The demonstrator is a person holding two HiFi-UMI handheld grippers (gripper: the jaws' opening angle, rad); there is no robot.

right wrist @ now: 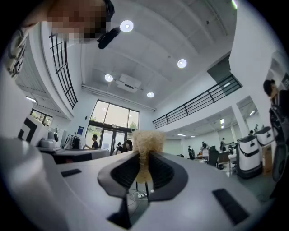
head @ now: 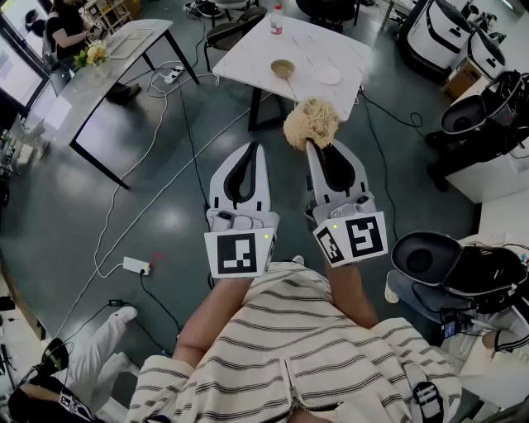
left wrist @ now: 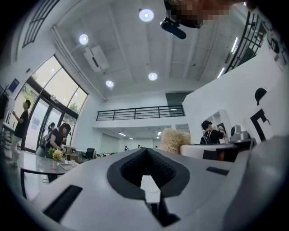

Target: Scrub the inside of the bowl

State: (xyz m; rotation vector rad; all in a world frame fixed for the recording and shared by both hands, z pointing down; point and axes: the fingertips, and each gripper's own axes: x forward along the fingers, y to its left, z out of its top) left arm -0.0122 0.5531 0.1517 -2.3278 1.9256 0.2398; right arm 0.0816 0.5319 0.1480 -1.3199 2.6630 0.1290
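Note:
A small tan bowl [head: 283, 68] stands on the white table [head: 248, 58] far ahead of me, well beyond both grippers. My right gripper [head: 317, 147] is shut on a tan fibrous scrubber [head: 311, 122], which sticks out past its tips; in the right gripper view the scrubber [right wrist: 146, 140] is pinched between the dark pads of the gripper [right wrist: 143, 155]. My left gripper [head: 254, 149] is held beside it, close to the body, shut with nothing in it. The left gripper view shows its jaws [left wrist: 146, 151] meeting and the scrubber [left wrist: 174, 140] off to the right.
A white disc [head: 327, 74] and a bottle [head: 276, 21] also sit on the white table. Cables and a power strip [head: 136, 265] lie on the dark floor. A grey desk [head: 99, 83] stands at left, machines [head: 463, 264] at right, a chair [head: 231, 33] behind the table.

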